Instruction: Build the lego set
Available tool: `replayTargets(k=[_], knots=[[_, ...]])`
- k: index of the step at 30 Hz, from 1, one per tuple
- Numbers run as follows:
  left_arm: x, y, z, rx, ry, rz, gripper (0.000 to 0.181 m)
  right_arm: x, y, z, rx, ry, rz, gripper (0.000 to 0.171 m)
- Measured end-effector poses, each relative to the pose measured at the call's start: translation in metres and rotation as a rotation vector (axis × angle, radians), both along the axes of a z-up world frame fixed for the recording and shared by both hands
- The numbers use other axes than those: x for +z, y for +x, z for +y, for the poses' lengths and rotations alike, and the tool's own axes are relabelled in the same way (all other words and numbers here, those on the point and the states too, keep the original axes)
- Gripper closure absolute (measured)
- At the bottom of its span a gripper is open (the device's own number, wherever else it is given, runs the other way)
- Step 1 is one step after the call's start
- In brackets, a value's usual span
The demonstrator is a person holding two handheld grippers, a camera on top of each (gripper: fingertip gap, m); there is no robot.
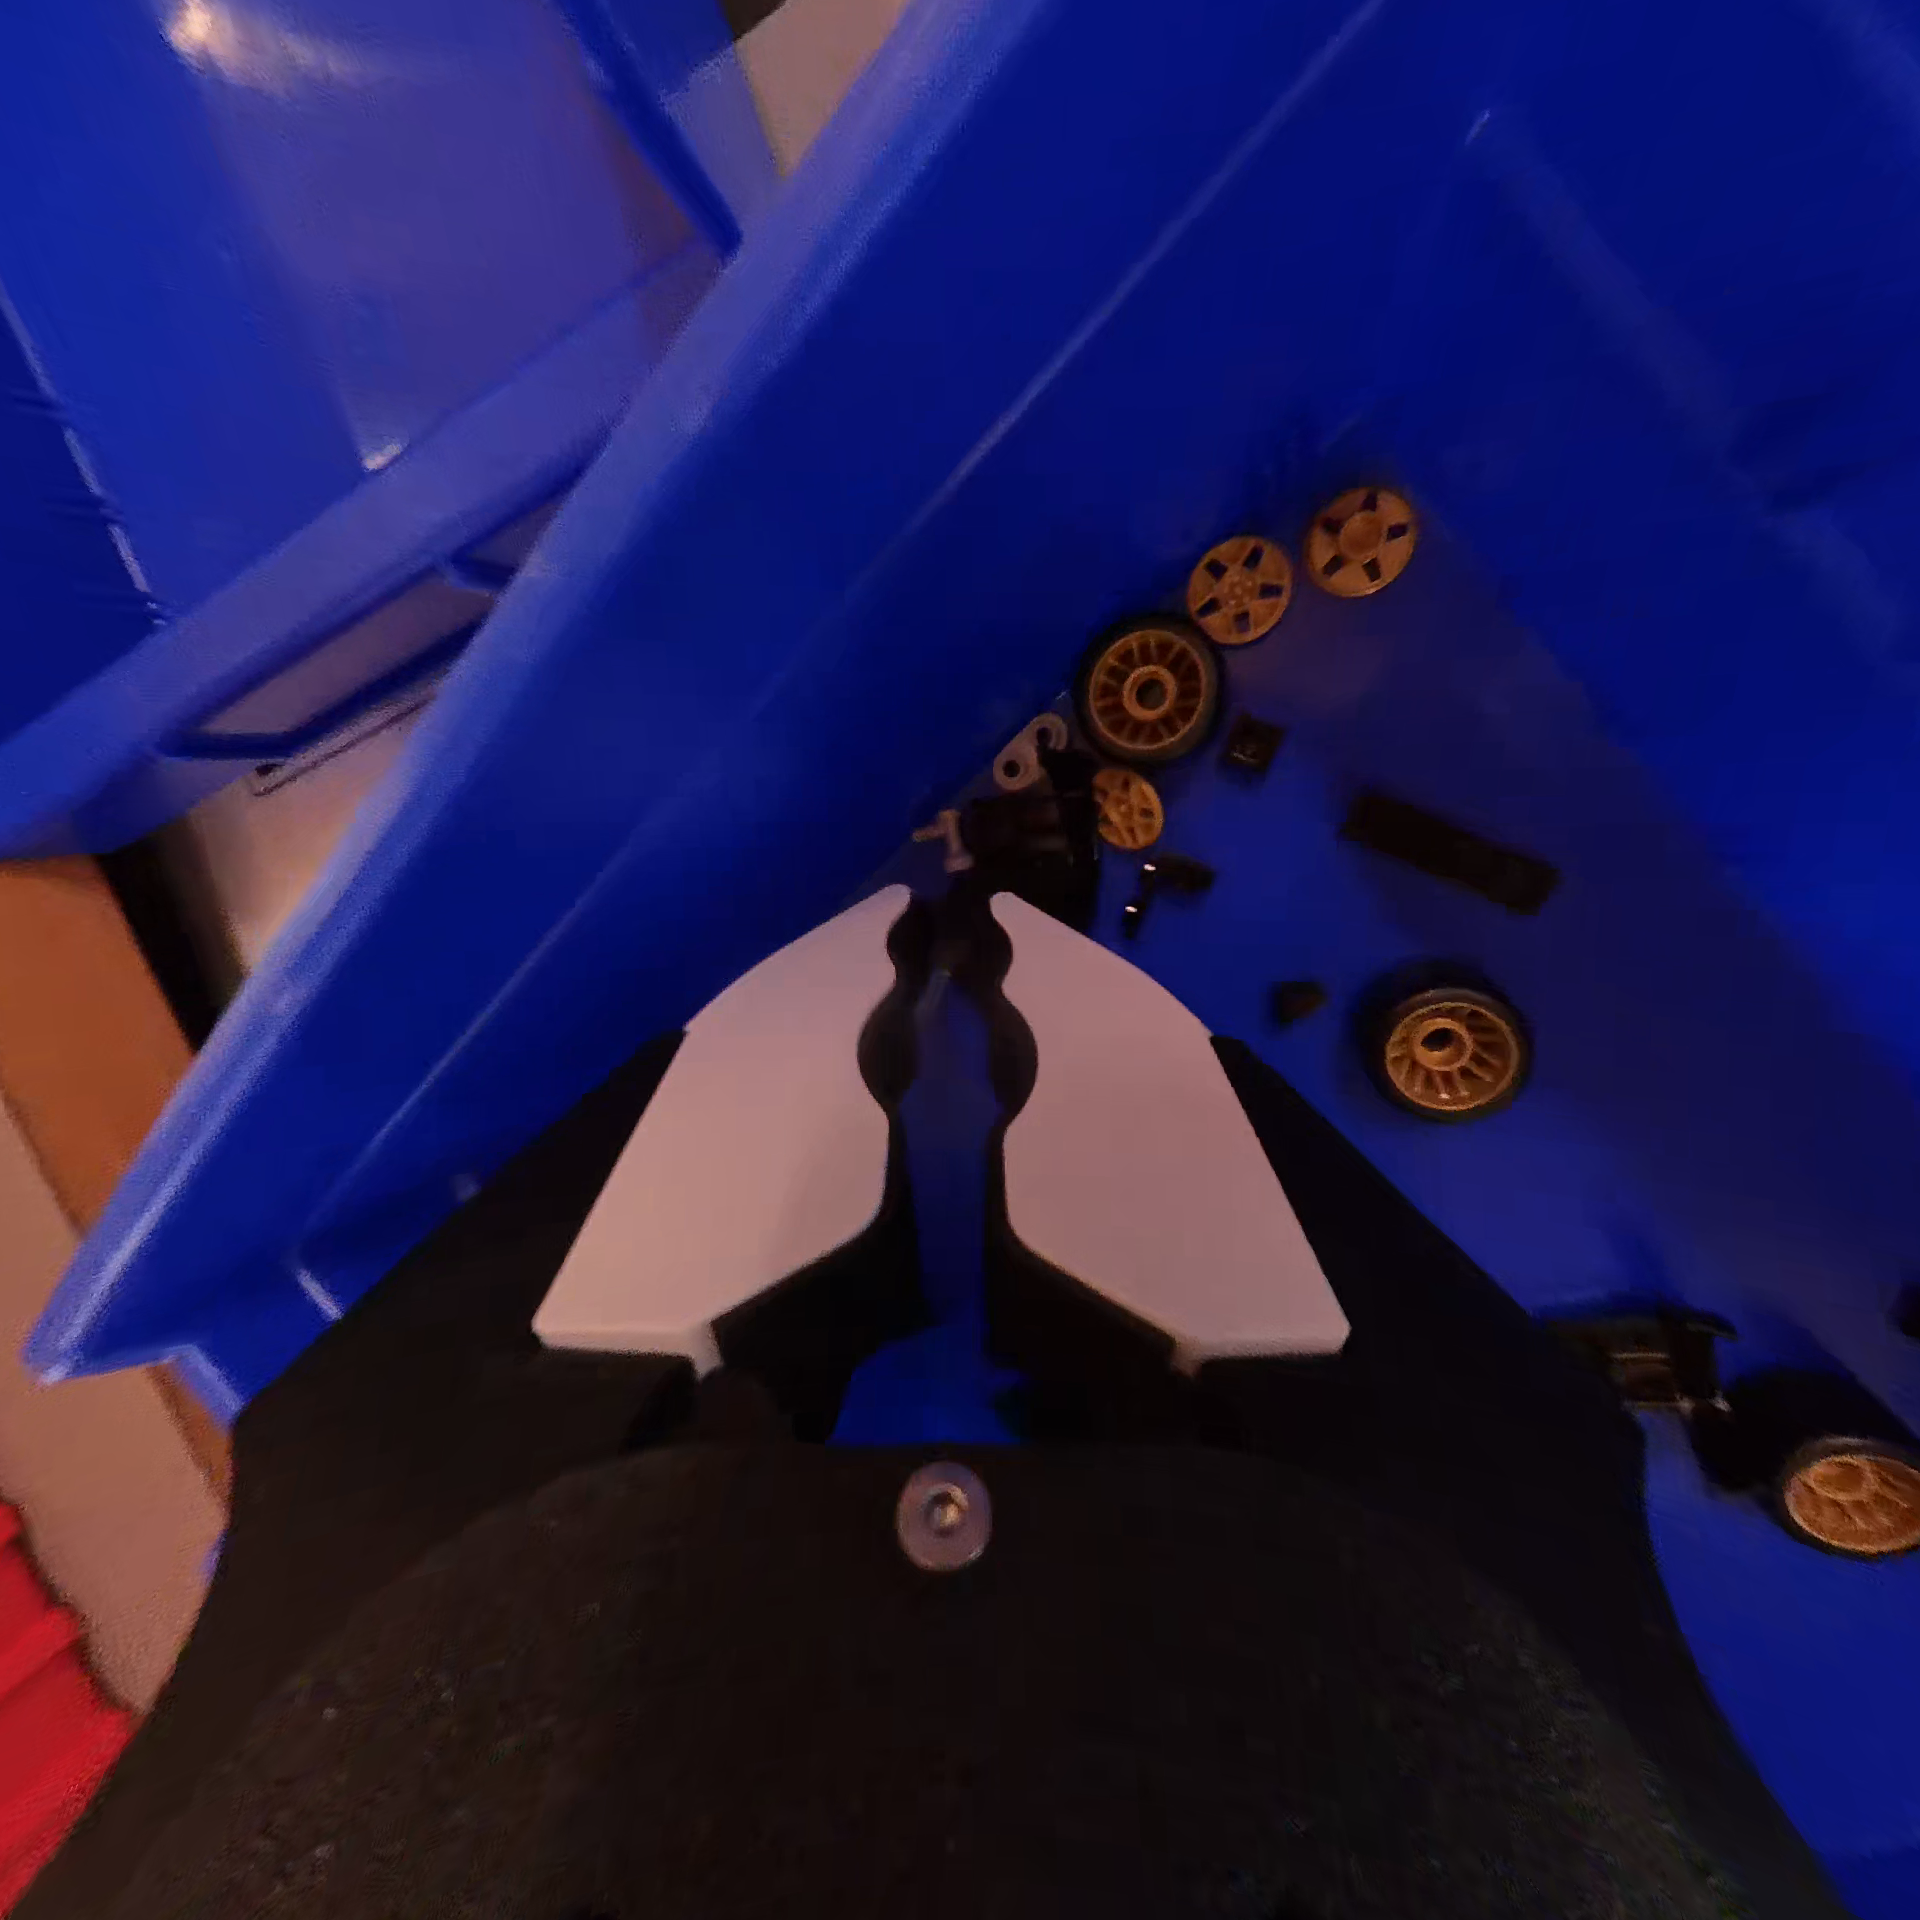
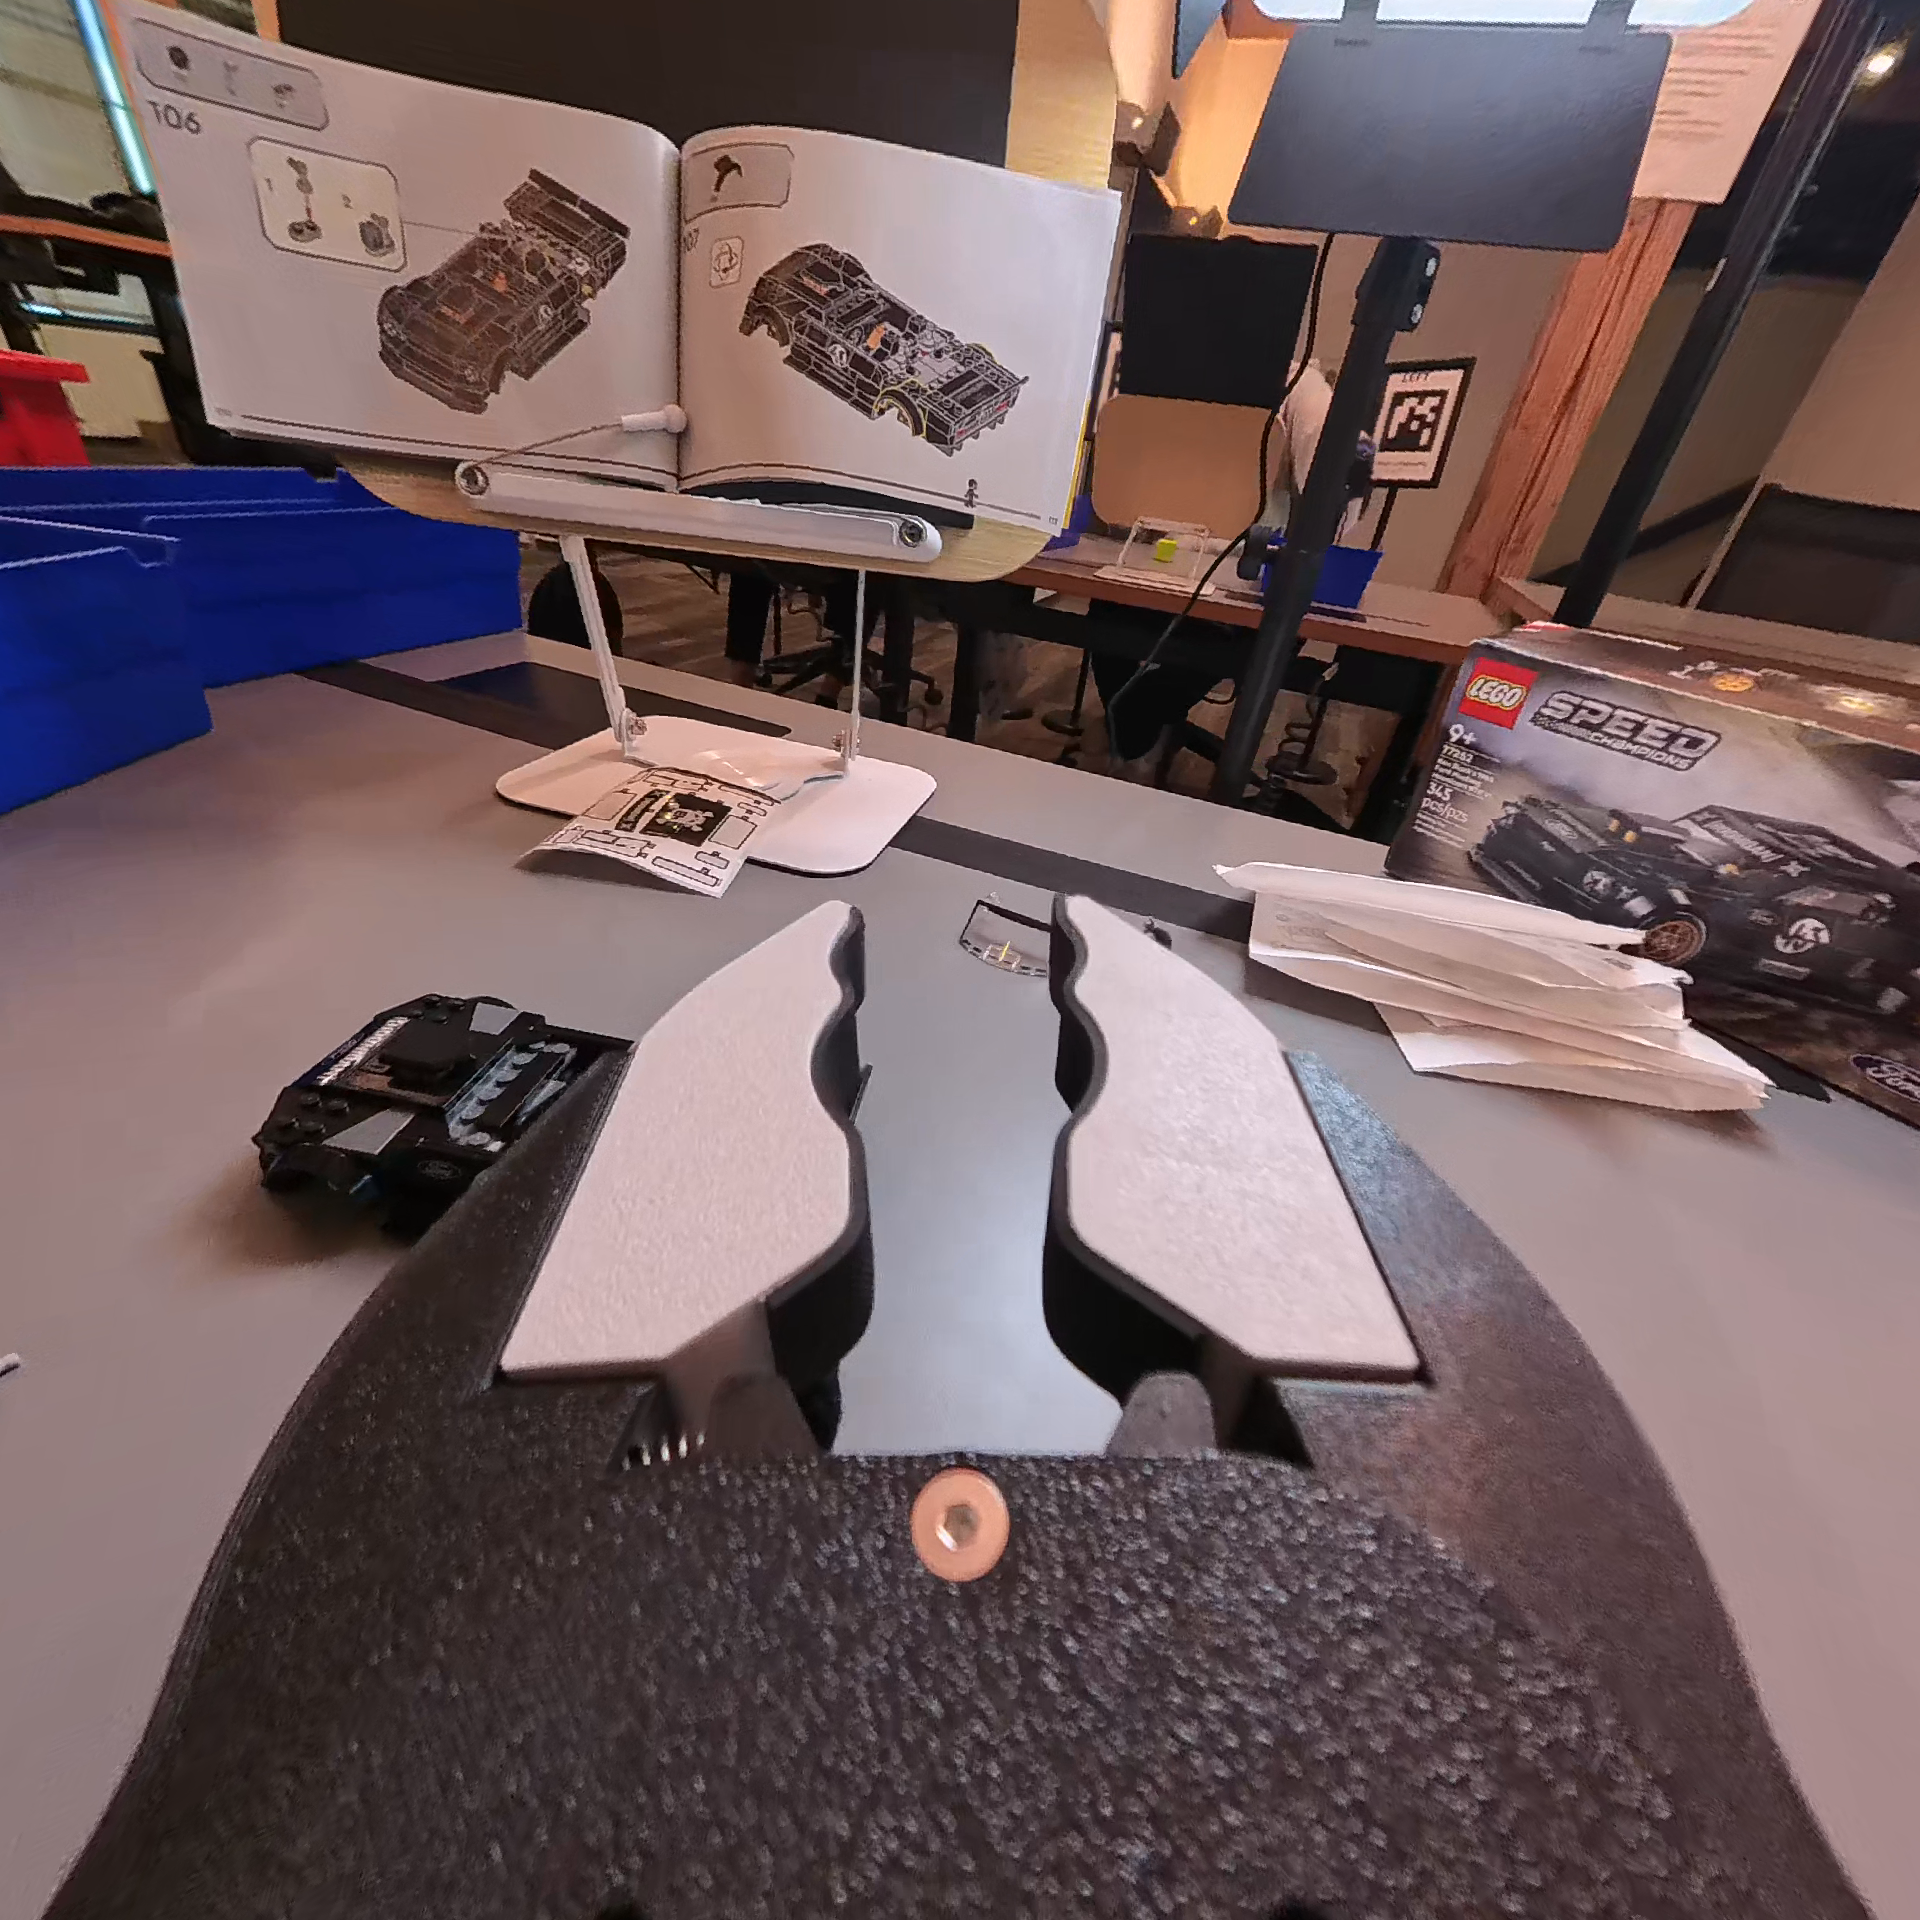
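The left gripper (image 1: 948, 914) is reaching into a blue bin (image 1: 1558, 312), its fingers nearly closed, and a thin dark piece (image 1: 940, 982) is sitting between the pads; whether they are actually pinching it I cannot tell. Just past the tips, a cluster of small black parts (image 1: 1029, 831) is lying against the bin wall. Gold spoked wheels (image 1: 1148, 691) and gold hubcaps (image 1: 1240, 590) are resting along that wall, another tyred wheel (image 1: 1444, 1044) is lying out on the bin floor, and a long black plate (image 1: 1449, 854) is lying beyond it. A second blue bin (image 1: 312, 260) is standing beside this one.

The right gripper (image 2: 956, 914) is hovering over the grey tabletop (image 2: 312, 883) with its fingers spread apart and nothing between them. The partly built black car (image 2: 426, 1101) is sitting on the tabletop just left of the left finger. A small clear piece (image 2: 1003, 940) is lying just past the tips. A sticker sheet (image 2: 655, 821) is lying at the foot of a white book stand (image 2: 717, 520), which is holding the open instruction booklet (image 2: 623, 291). Crumpled paper bags (image 2: 1475, 977) and the set's box (image 2: 1683, 810) are lying toward the right edge, and blue bins (image 2: 156, 603) toward the left edge. Desks and a wooden post (image 2: 1569, 384) are filling the room behind.
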State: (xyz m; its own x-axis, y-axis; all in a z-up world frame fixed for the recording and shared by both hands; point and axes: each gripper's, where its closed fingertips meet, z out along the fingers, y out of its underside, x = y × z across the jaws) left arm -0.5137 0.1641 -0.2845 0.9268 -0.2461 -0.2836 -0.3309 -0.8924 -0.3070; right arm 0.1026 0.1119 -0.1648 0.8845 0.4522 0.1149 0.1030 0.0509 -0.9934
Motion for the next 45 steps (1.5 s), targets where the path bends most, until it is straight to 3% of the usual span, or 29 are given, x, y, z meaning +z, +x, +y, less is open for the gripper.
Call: replayTargets(k=[8, 11, 14, 21, 27, 31, 35, 40, 43, 45], knots=[[-0.006, 0.025, -0.003, -0.036, 0.012, -0.209, 0.144, -0.004, -0.002, 0.003, 0.024, -0.036, 0.038, 0.137], [0.007, 0.018, 0.004, 0.035, 0.093, -0.268, 0.150, -0.006, -0.003, 0.003, 0.024, -0.044, 0.034, 0.137], [0.006, 0.005, -0.001, 0.068, 0.063, -0.227, 0.151, -0.007, -0.004, 0.003, 0.027, -0.050, 0.032, 0.137], [-0.008, 0.012, -0.008, 0.023, -0.016, -0.213, 0.152, -0.010, -0.004, 0.004, 0.028, -0.059, 0.024, 0.137], [-0.007, 0.015, -0.010, 0.010, -0.032, -0.211, 0.168, -0.010, -0.004, 0.004, 0.027, -0.062, 0.028, 0.138], [0.022, 0.029, -0.013, -0.047, 0.068, -0.235, 0.168, -0.008, -0.004, 0.002, 0.033, -0.056, 0.032, 0.138], [0.080, 0.083, -0.023, -0.331, 0.285, -0.239, 0.169, -0.005, -0.005, 0.001, 0.044, -0.049, 0.050, 0.138], [0.142, 0.219, -0.078, -0.754, 0.478, -0.254, 0.169, 0.001, -0.008, -0.003, 0.061, -0.035, 0.065, 0.138], [0.147, 0.315, -0.121, -0.983, 0.487, -0.282, 0.169, 0.005, -0.008, -0.007, 0.068, -0.018, 0.070, 0.138], [0.130, 0.372, -0.146, -1.108, 0.450, -0.316, 0.169, 0.009, -0.007, -0.010, 0.067, -0.004, 0.076, 0.138]])
